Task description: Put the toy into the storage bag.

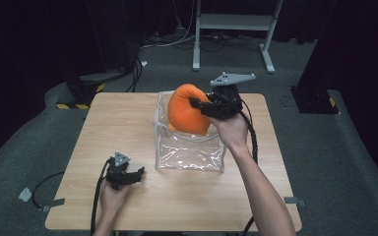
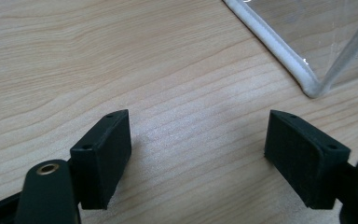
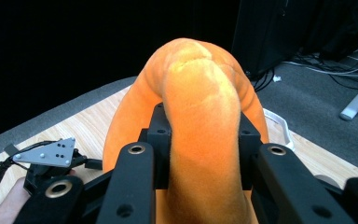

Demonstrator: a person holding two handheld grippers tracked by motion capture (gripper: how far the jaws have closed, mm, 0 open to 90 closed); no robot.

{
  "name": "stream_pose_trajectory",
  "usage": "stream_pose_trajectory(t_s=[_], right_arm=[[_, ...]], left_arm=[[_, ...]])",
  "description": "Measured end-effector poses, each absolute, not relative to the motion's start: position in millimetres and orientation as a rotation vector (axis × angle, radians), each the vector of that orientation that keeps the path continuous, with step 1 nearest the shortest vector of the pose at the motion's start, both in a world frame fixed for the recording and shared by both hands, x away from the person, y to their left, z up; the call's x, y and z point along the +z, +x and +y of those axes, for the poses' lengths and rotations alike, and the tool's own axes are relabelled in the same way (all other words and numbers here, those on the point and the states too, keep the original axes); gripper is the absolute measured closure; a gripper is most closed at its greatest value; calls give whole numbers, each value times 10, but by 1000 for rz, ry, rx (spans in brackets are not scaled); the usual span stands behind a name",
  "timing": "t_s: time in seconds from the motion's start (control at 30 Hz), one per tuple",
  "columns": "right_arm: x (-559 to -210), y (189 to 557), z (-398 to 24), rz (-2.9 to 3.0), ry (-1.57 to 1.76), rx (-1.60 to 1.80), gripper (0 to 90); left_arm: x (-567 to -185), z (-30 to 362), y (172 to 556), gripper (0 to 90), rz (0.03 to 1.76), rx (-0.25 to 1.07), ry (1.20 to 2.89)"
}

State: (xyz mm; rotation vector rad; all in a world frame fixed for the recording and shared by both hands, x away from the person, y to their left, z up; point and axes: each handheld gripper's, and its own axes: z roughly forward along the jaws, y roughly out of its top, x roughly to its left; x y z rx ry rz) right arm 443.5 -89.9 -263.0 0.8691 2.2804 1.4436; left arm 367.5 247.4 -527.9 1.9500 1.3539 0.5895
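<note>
The high view looks forward and down over the light wooden table (image 1: 128, 123). The left gripper view skims the tabletop closely, the clear plastic box's (image 2: 303, 74) corner at two o'clock. The right gripper view faces the left hand at eight o'clock, probably from above the box.

Looks like a lab recording booth

Black curtains (image 1: 39, 34) all around, grey carpet (image 1: 325, 147), loose cables (image 1: 177, 42) by a metal stand (image 1: 236, 22), hazard-taped bases (image 1: 74, 105), one bare wooden table (image 1: 118, 123).
</note>
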Motion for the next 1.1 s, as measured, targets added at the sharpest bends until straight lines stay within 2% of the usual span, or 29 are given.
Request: stream_pose_trajectory(t_s=[1.1], right_arm=[[-2802, 4536, -914, 2277, 915, 1357, 679]], left_arm=[[-5278, 2477, 3676, 230, 1352, 591, 1954]])
